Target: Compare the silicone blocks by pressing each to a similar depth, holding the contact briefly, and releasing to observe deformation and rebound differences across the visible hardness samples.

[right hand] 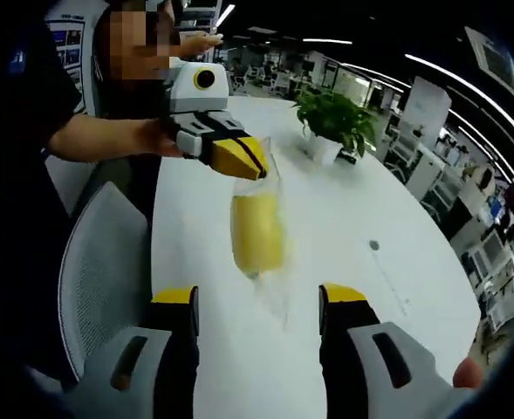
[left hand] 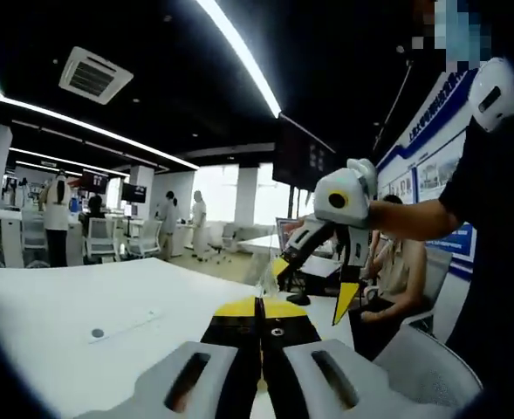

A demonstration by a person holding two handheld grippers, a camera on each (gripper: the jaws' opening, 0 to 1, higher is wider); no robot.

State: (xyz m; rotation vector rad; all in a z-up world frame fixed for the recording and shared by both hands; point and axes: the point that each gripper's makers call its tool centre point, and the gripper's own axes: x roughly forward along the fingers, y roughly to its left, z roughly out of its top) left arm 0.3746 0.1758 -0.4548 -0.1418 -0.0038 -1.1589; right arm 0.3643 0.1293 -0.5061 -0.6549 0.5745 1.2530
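The left gripper [right hand: 248,157] pinches the bag [right hand: 258,229] up so the wide-open right gripper [right hand: 258,301] can reach its yellow block [right hand: 257,231].

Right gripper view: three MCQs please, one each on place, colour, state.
1. Where is the yellow silicone block in its clear plastic bag?
A. Hanging from the left gripper above the white table
B. Flat on a chair seat
C. Inside a plant pot

2. What colour are the tips of the jaws on both grippers?
A. Red
B. Yellow
C. Blue

3. How do the jaws of the right gripper stand?
A. Shut on the bag
B. Shut on a leaf
C. Open

Key: 1 A, the jaws pinch the bag's top; 2 B, the tips are yellow; 3 C, a wide gap shows between them.
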